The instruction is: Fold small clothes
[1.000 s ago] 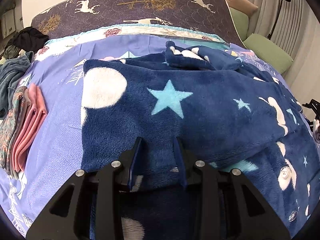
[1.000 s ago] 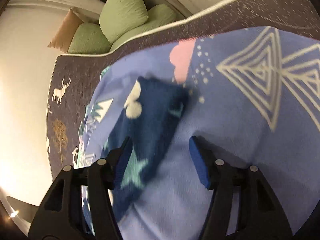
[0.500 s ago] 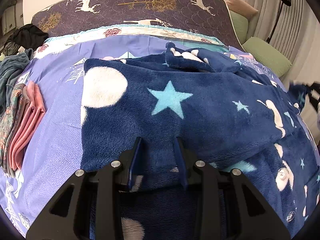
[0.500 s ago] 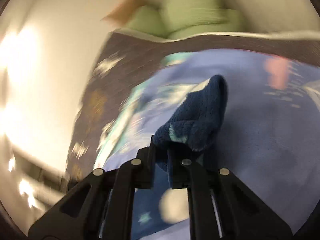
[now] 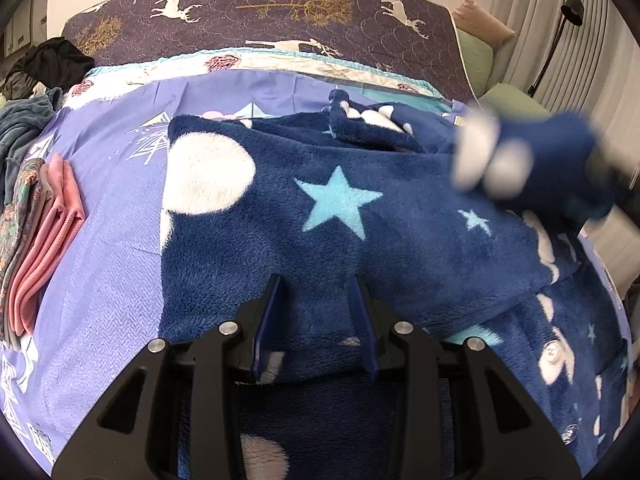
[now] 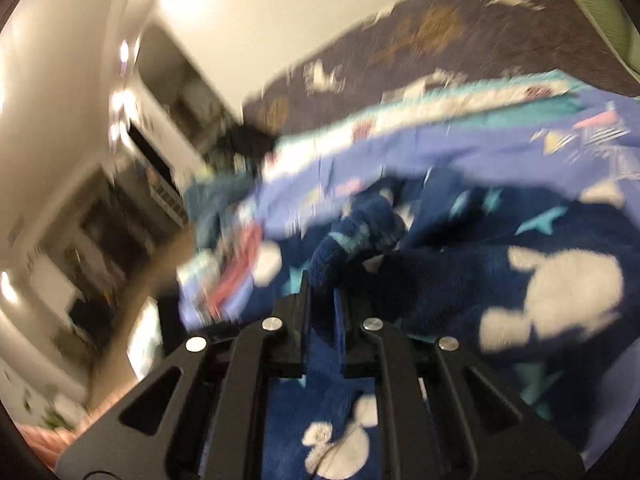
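Observation:
A dark blue fleece garment [image 5: 320,216] with white moons and pale blue stars lies spread on the bed. My left gripper [image 5: 316,292] rests on its near edge, its fingers partly apart with fleece between them. My right gripper [image 6: 323,288] is shut on a bunched end of the same garment [image 6: 352,236] and holds it lifted. That lifted end shows blurred at the right of the left wrist view [image 5: 532,160].
A lilac patterned sheet [image 5: 104,248] covers the bed. Folded pink and patterned clothes [image 5: 36,236] lie stacked at the left edge. Dark clothes [image 5: 44,64] are heaped at the far left. Green pillows [image 5: 516,100] lie at the far right, beside a floor lamp [image 5: 560,36].
My right gripper closed on the sleeve end and swung it up and over toward the garment's middle. The left gripper has stayed in place.

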Demonstrator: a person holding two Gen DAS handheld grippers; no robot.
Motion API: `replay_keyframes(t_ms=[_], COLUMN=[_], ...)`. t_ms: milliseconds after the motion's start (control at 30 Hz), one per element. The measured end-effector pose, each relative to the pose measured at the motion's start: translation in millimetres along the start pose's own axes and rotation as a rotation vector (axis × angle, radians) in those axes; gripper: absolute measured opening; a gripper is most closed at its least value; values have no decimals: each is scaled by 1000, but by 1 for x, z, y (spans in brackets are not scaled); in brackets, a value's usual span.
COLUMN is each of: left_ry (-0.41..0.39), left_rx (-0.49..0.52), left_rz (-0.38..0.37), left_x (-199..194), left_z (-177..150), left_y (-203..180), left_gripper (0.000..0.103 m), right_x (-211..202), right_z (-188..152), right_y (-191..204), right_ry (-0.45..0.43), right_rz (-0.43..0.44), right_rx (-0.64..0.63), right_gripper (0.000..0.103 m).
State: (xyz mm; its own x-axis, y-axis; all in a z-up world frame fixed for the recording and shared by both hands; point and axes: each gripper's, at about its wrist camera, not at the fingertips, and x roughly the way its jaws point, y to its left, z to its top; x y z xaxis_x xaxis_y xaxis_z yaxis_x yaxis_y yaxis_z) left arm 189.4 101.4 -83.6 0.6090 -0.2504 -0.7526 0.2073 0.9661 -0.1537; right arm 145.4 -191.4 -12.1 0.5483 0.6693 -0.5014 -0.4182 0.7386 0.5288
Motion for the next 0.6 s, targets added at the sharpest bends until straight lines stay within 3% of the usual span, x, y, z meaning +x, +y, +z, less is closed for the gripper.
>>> replay_keyframes(t_ms=[33,100,133,200,267,367,600], left_ry=[-3,-5,2,15,42,93,101], left_rx=[-14,-82,-122,-160,-188,-246,-325], left_rz=[-25,-160,-271,-384,-481,-577,-630], left_x=[-3,-11,-13,-14,-9,5,12], left_z=[1,4,6,9,12,19,23], left_y=[1,5,4,-2,-12,-22,-18], left_gripper=[43,44,46,51,61,64,82], right_x=[13,23,25,25,25,26,41], right_z=[-10,-29,-34,-41,-45,-52,-68], right_y=[4,0,-1,4,10,18,45], right_ry=[40,83,96,106,105,95,98], right_rz=[-29,-47,-59,-85,-112,-152,-169], right_rx=[-22,-35,-48,-86,-132,-203,-353], right_gripper=[10,10,10,11,12,14,36])
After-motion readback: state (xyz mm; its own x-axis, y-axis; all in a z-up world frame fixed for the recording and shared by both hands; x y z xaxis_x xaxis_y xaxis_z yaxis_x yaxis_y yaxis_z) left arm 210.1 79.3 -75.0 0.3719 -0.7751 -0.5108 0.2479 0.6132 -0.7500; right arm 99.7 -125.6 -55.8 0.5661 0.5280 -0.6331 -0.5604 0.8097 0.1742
